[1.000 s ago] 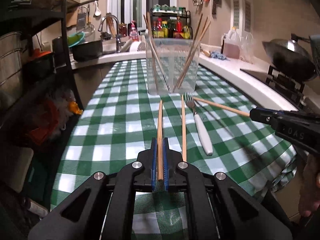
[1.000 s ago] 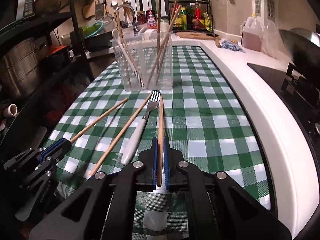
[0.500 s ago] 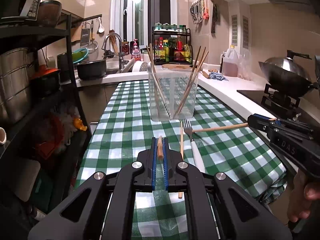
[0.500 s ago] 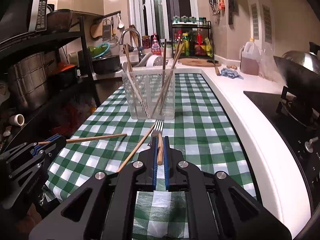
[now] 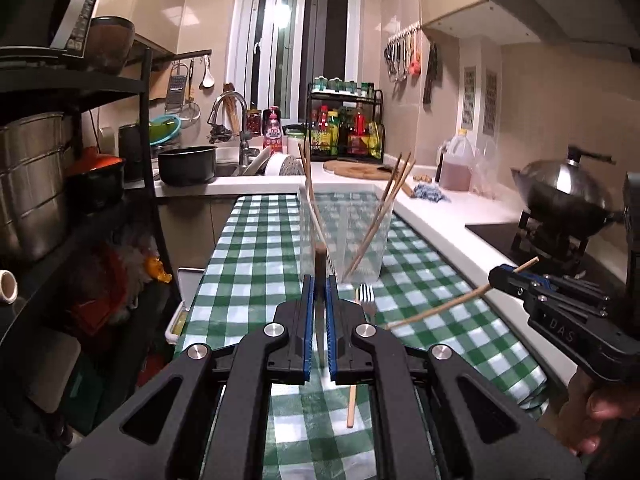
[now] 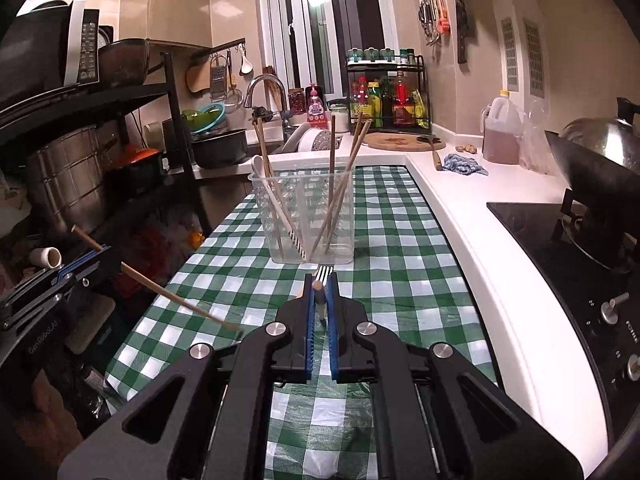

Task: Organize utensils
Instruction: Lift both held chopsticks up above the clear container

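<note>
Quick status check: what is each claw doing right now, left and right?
Left claw: closed on a chopstick, lifted off the checked tablecloth.
Right claw: closed on another chopstick, also raised.

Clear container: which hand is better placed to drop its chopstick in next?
Right tongs, probably. Left tongs also hold a chopstick, but the clear container looks larger, so nearer, in the right view.

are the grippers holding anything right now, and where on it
Each holds one wooden chopstick. The left gripper and the right gripper are both shut near one end of their chopstick, so the long part hangs free.
</note>
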Demonstrator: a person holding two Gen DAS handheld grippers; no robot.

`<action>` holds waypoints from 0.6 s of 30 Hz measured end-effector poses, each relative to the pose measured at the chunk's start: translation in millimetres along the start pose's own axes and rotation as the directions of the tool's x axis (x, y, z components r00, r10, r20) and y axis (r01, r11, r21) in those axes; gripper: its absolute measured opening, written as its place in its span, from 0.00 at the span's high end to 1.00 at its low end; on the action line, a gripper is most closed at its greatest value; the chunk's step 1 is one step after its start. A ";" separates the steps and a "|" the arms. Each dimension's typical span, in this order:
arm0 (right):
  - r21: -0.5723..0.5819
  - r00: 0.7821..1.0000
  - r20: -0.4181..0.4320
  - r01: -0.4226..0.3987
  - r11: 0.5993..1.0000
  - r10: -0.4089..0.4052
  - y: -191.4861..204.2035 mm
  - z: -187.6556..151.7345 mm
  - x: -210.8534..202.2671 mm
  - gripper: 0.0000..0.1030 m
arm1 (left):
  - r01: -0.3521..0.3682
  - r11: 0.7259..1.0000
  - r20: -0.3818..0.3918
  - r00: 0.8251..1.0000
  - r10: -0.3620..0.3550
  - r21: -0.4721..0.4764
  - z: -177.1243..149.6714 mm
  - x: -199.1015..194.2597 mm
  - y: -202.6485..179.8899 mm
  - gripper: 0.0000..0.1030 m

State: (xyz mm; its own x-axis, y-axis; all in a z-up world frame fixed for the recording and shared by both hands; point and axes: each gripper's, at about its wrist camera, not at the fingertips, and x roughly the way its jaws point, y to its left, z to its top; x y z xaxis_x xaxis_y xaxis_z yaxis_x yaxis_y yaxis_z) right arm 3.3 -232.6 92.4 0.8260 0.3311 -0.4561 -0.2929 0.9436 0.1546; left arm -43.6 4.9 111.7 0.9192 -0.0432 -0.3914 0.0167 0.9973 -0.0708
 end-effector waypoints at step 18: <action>0.000 0.999 -0.046 -0.009 1.000 0.009 -8.1 75.7 10.9 0.95 | 0.089 0.992 -0.078 0.992 -0.096 -0.089 85.8 36.2 32.9 0.95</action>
State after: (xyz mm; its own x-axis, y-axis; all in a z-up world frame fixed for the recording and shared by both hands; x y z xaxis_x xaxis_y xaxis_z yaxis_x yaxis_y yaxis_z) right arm 51.1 -236.2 152.6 0.8002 0.3385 -0.4950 -0.2997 0.9407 0.1589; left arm 24.0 41.2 173.9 0.8797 -0.1436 -0.4533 0.0639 0.9804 -0.1866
